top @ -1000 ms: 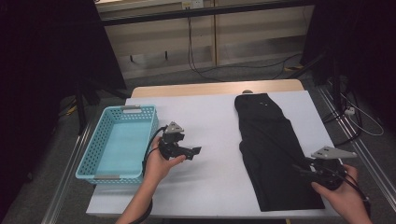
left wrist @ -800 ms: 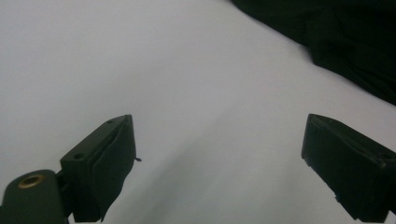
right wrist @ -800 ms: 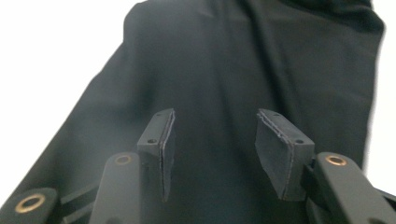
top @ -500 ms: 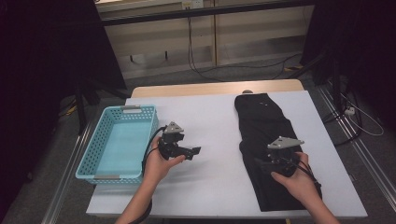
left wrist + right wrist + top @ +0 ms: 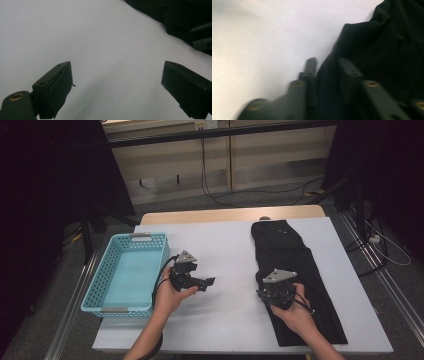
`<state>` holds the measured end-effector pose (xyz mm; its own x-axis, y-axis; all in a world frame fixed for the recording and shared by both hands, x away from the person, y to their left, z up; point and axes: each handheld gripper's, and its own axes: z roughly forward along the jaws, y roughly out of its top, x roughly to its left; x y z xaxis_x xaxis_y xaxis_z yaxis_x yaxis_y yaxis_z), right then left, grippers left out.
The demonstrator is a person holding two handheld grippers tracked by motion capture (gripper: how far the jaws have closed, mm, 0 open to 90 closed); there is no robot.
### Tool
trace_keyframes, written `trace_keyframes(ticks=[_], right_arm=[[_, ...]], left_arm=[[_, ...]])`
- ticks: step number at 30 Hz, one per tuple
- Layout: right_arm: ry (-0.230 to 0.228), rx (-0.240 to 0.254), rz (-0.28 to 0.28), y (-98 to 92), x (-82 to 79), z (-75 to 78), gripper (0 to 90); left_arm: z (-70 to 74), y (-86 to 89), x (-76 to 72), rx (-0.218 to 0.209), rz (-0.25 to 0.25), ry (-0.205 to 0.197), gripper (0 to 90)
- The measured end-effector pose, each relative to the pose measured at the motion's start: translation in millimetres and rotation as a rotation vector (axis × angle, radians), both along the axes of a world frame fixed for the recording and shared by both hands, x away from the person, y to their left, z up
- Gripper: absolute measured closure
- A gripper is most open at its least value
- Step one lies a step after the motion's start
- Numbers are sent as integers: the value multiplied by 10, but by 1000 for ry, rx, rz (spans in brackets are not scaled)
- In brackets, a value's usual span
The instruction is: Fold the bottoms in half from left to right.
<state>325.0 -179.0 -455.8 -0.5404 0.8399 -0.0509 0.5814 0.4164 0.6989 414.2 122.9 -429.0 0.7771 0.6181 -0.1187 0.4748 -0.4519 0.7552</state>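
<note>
High view: right gripper (image 5: pixel 270 296), jaws just narrowed onto the left edge of the black garment (image 5: pixel 295 270) (right side of table (image 5: pixel 220 245)), pinching cloth to lift; left gripper (image 5: pixel 197 281) wide open, empty.

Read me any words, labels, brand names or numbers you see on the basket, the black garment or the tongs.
None can be read. The blue basket, the black garment and the white table cover carry no visible lettering; both tongs look unmarked.
</note>
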Motion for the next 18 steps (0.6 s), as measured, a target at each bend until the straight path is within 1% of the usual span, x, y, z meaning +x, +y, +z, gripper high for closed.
trace_keyframes(ticks=[2, 4, 5, 6, 7, 9, 10, 11, 13, 15, 16, 17, 18], right_arm=[[-8, -6, -17, -24, 3, 0, 847], [3, 19, -12, -62, 4, 3, 860], [12, 24, -7, -76, -7, 13, 863], [18, 24, 2, -86, -23, 28, 865], [26, 22, 13, -94, -47, 43, 865], [36, 16, 24, -113, -95, 62, 861], [36, 14, 19, -122, -109, 63, 846], [31, 19, 17, -133, -114, 67, 800], [11, 25, -5, -139, -96, 89, 611], [-13, 30, -16, -141, -47, 130, 576], [-24, 34, -27, -142, -22, 148, 527], [-43, 38, -50, -142, 30, 176, 484], [-56, 41, -60, -145, 80, 195, 480]], left_arm=[[0, -6, -3, -3, -1, 0, 100], [6, -4, -2, 0, -3, -5, 100], [6, -7, -5, -8, 3, -6, 100], [10, -1, -2, -6, 1, -12, 100], [11, -2, -5, -12, 6, -8, 100], [14, 4, 0, -10, 5, -6, 100], [11, 3, 1, -12, 9, -8, 100], [12, 7, 6, -5, 8, -18, 101], [12, 7, 4, -6, 6, -15, 100], [16, 9, 0, -8, 4, -4, 100], [20, 11, -1, -11, 5, -3, 101], [23, 15, 0, -11, 5, -5, 101], [24, 16, 0, -11, 5, -5, 100]])
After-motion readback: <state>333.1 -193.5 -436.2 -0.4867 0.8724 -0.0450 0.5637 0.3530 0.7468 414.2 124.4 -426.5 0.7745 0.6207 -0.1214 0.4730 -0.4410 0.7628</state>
